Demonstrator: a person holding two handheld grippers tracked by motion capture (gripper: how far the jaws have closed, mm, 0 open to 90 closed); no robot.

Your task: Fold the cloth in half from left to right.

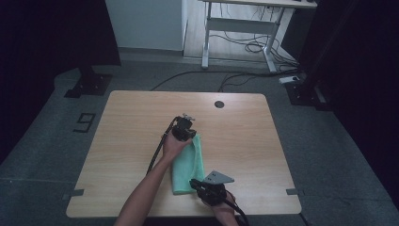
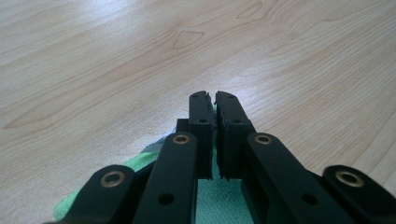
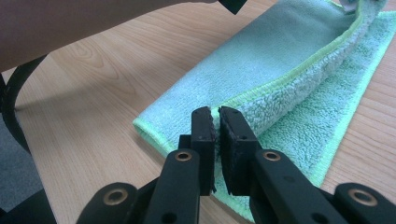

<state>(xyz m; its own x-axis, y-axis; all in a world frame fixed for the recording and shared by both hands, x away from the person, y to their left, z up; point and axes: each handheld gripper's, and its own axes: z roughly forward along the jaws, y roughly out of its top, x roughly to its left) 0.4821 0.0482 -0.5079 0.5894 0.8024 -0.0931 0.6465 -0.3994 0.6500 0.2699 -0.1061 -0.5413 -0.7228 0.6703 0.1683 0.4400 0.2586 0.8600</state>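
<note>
Right gripper pinches green towel, lengthwise away toward left gripper.

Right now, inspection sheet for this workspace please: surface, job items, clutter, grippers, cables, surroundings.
Surface: light wooden table, round grommet hole near the far edge.
Job's things: green cloth, folded lengthwise, lying flat at centre.
Clutter: nothing seen.
Grippers: left gripper shut on the cloth's far end; right gripper shut on the folded upper edge at the near end.
Cables: black cable trails from the left gripper along the forearm; another from the right.
Surroundings: grey floor, white desk frame with loose floor cables behind, dark stands at both sides.
</note>
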